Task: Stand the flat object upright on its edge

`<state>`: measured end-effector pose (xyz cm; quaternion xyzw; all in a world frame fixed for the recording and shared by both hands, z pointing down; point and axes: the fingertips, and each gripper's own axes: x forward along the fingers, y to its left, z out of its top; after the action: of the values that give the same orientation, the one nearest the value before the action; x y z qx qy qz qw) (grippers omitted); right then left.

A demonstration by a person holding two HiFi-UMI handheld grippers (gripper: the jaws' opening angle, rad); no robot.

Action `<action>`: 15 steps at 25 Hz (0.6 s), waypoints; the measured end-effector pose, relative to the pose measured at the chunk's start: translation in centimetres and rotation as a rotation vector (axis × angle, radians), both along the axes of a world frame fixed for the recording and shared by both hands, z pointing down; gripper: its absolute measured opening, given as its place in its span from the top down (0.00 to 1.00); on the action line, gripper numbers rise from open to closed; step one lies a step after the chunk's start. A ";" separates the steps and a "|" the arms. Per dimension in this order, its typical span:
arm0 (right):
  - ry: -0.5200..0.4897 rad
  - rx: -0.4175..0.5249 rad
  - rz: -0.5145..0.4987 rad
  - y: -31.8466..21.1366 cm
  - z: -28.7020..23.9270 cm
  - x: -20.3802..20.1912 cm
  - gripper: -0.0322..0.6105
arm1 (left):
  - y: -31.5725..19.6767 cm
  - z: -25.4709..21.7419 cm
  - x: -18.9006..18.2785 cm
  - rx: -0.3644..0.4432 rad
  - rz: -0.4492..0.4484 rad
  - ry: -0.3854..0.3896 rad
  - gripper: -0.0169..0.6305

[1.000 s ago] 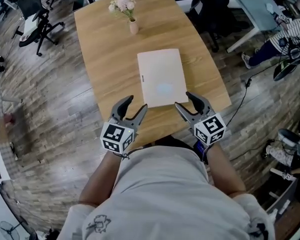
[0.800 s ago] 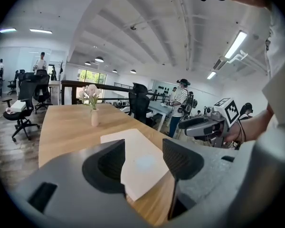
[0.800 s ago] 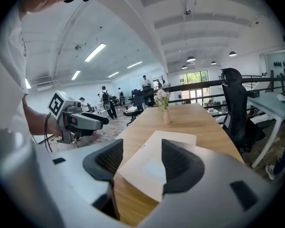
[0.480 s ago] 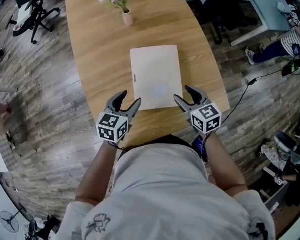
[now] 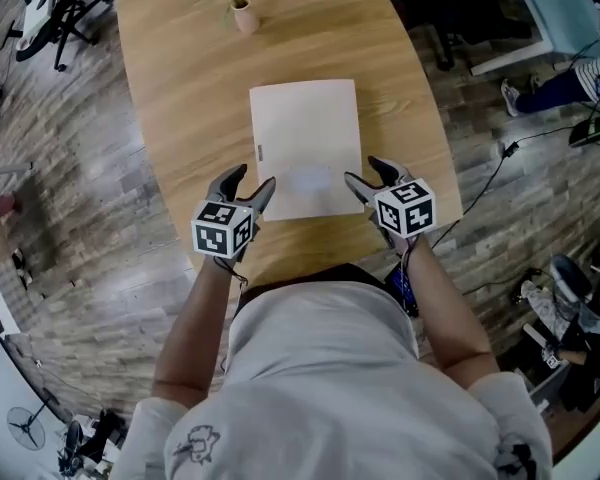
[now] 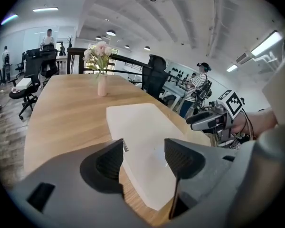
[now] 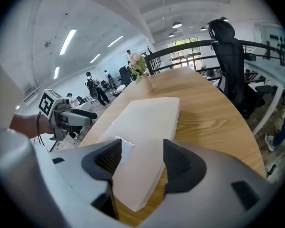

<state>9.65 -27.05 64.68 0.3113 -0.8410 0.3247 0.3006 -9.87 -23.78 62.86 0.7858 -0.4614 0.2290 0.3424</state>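
the flat white board lay flat on the wooden surface, near corners showing between the fingers of the left gripper and right gripper, which had just been opening, stood apart and pressed nothing. it looked stiff, light, smooth-faced; its side edges seemed the safest hold.

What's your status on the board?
Left gripper, right gripper: open, just opened wider, nothing gripped. Board flat on table, near corners at the grippers. Vase far end, clear.
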 end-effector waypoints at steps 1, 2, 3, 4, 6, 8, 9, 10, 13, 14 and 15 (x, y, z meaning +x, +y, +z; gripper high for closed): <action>-0.002 -0.016 0.005 -0.2 0.5 0.0 0.51 | -0.3 0.6 -0.1 -0.014 -0.003 -0.006 0.57; -0.004 -0.032 0.010 -0.4 1.0 0.1 0.51 | -0.5 1.2 -0.2 -0.028 -0.005 -0.011 0.56; -0.006 -0.048 0.015 -0.6 1.5 0.1 0.51 | -0.6 1.9 -0.3 -0.044 -0.008 -0.014 0.56; -0.009 -0.062 0.020 -0.9 1.9 0.1 0.50 | -0.8 2.5 -0.4 -0.061 -0.010 -0.018 0.56; -0.012 -0.086 0.030 -1.6 2.8 0.1 0.50 | -1.2 3.8 -0.7 -0.094 -0.017 -0.020 0.56; -0.014 -0.108 0.041 -2.2 3.7 0.1 0.49 | -1.5 5.0 -1.0 -0.124 -0.030 -0.015 0.56; -0.014 -0.119 0.045 -2.5 4.1 0.2 0.49 | -1.6 5.5 -1.0 -0.138 -0.038 -0.010 0.56; -0.015 -0.130 0.048 -2.6 4.5 0.2 0.49 | -1.6 6.0 -1.0 -0.152 -0.045 -0.002 0.56; -0.021 -0.167 0.057 -3.1 5.6 0.1 0.49 | -2.0 7.1 -1.0 -0.189 -0.061 0.023 0.56; -0.023 -0.182 0.062 -3.2 6.0 0.1 0.49 | -2.2 7.5 -1.0 -0.198 -0.063 0.030 0.56; -0.026 -0.197 0.065 -3.2 6.3 0.1 0.49 | -2.3 7.8 -1.0 -0.207 -0.064 0.034 0.56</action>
<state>9.74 -30.23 71.02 0.3032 -0.7983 0.4193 0.3082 -10.89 -26.07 70.64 0.7349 -0.4543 0.2511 0.4364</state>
